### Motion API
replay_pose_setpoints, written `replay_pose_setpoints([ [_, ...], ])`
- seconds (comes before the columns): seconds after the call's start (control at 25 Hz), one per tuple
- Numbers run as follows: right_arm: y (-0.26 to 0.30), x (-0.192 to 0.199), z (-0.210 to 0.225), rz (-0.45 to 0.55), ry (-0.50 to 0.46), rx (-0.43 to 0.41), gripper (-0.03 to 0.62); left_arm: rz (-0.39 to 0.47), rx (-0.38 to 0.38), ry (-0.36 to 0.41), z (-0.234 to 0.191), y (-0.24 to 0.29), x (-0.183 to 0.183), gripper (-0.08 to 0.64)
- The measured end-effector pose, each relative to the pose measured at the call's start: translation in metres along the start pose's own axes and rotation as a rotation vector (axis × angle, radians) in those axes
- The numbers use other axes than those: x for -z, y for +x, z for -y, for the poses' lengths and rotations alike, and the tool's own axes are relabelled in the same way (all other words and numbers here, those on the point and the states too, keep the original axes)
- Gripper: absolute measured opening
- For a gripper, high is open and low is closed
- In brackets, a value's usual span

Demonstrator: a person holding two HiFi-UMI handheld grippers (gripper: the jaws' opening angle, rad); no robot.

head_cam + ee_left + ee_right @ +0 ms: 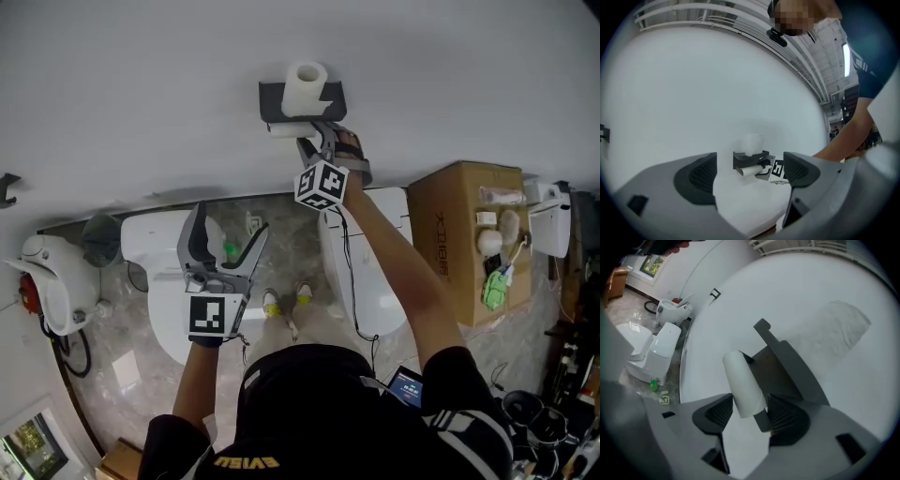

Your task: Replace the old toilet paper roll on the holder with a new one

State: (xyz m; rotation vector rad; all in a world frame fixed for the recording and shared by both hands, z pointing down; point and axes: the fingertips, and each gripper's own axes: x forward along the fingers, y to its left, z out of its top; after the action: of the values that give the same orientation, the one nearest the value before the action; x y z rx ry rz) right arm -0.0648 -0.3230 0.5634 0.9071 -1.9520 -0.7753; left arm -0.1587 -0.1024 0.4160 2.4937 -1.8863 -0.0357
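Note:
A dark grey holder [272,98] is fixed to the white wall. A full white roll [305,86] stands on its top shelf. The thin old roll [283,129] lies across the bar below it. My right gripper [314,141] reaches up to that bar. In the right gripper view the old roll [743,383] lies between both pads of the right gripper [749,414], and they touch it beside the holder [787,366]. My left gripper [225,246] hangs lower, open and empty. Past its spread jaws the left gripper view shows the holder [740,159] far off.
Below on the marble floor stand two white toilets [155,248] [375,272]. A cardboard box [464,234] with small items on it is at the right. A white fixture [47,281] sits at the left wall. A green bottle [230,251] stands between the toilets.

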Motion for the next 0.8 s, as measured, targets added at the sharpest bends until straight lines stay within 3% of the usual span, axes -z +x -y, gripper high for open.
replay_pose_setpoints([
  [0.6,-0.006,0.015,0.009,-0.021,-0.002,0.033,0.218,0.004,0.012,-0.002,0.010,0.003,-0.003,0.454],
  [0.8,-0.010,0.025,0.013,-0.035,0.002,0.044,0.218,0.005,0.032,0.035,0.012,0.003,-0.002,0.454],
])
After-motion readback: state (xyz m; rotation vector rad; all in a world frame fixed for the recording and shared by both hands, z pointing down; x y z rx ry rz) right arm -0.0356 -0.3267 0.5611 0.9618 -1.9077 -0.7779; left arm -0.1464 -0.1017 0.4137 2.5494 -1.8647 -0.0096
